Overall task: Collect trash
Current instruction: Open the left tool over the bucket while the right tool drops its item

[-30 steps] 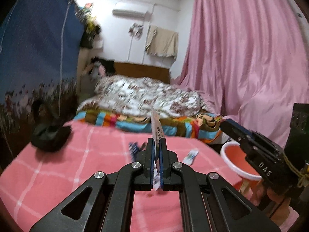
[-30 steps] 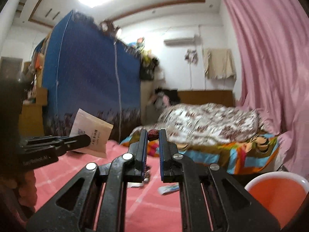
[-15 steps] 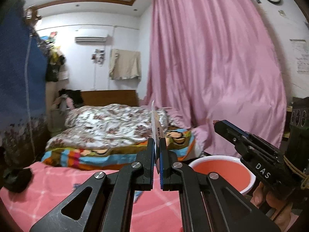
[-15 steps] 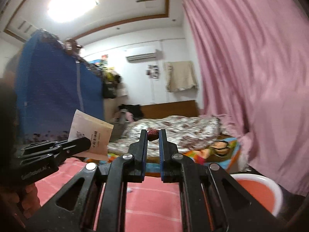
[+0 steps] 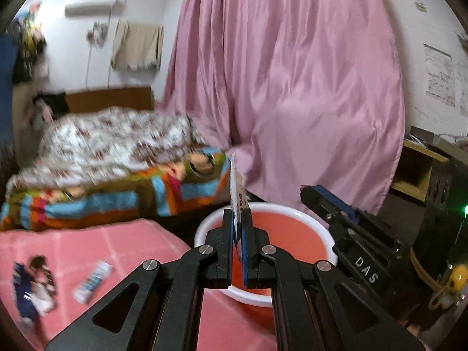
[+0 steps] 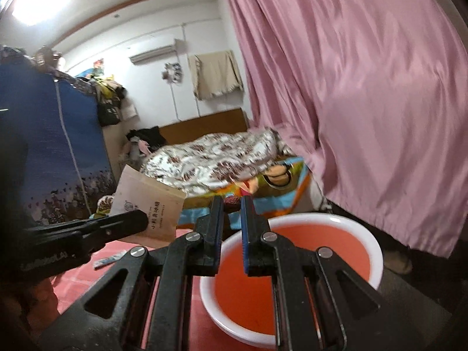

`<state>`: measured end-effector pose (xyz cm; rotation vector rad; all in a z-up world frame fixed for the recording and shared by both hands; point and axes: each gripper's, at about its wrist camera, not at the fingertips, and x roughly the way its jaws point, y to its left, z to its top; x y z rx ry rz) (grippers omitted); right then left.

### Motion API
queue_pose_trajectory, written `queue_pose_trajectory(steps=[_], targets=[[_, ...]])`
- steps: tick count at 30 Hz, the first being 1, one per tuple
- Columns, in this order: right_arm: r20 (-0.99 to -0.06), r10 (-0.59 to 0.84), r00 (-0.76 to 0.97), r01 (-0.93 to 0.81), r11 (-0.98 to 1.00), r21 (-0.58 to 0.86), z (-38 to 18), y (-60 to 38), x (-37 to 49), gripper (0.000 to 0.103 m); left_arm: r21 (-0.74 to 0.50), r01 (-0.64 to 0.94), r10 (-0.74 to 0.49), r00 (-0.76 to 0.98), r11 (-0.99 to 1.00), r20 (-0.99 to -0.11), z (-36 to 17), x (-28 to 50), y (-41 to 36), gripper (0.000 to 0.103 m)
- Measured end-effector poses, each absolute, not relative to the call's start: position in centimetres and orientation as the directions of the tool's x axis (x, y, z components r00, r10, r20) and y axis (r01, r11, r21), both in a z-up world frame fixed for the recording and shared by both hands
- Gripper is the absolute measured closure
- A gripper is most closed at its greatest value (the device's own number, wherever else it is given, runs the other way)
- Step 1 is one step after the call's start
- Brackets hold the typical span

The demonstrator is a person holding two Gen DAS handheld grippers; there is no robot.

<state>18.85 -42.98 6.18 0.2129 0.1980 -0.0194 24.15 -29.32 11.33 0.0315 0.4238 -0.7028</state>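
My left gripper [image 5: 239,215] is shut on a flat beige paper packet [image 5: 237,188], seen edge-on here and as a printed face [image 6: 149,204] in the right wrist view. A red basin with a white rim [image 5: 204,228] sits just beyond and below the fingers. Coming in from the right, my right gripper [image 5: 310,191] points toward the same basin [image 6: 377,251]. In its own view the right gripper [image 6: 232,204] is shut on a small dark red scrap [image 6: 232,199]. The left gripper [image 6: 137,219] reaches in from the left.
A blue-white wrapper [image 5: 92,280] and a dark blue one [image 5: 32,286] lie on the pink checked blanket [image 5: 117,248]. Behind are a bed with a patterned quilt [image 5: 117,146], a pink curtain [image 5: 307,87] and a blue wardrobe [image 6: 52,146].
Both grippers have swung right, away from the wardrobe and blanket, toward the curtain. The basin has come from the right edge to just beneath the fingertips. Both grips stay the same.
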Motion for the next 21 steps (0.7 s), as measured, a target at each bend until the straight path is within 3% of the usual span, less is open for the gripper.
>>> queue_pose_trajectory(steps=[9,14,18,21], targets=[[-0.278,-0.013,0.961,0.091,0.959,0.269,4.4,-45.7,20.0,0.084,-0.265,0.626,-0.652,0.539,0.734,-0.533,9.6,28.7,-32.2,0.1],[-0.303,-0.008,0.953,0.099,0.953,0.285,3.8,-46.3,20.4,0.081,-0.346,0.58,-0.658,0.499,0.737,-0.564,8.5,30.7,-32.0,0.1],[-0.312,-0.001,0.95,0.096,0.953,0.288,3.5,-46.2,20.6,0.06,-0.344,0.575,-0.653,0.508,0.742,-0.562,8.9,30.6,-31.5,0.099],[-0.298,0.002,0.955,0.088,0.954,0.287,3.8,-46.0,20.4,0.054,-0.319,0.58,-0.647,0.539,0.749,-0.54,9.5,29.9,-31.0,0.099]])
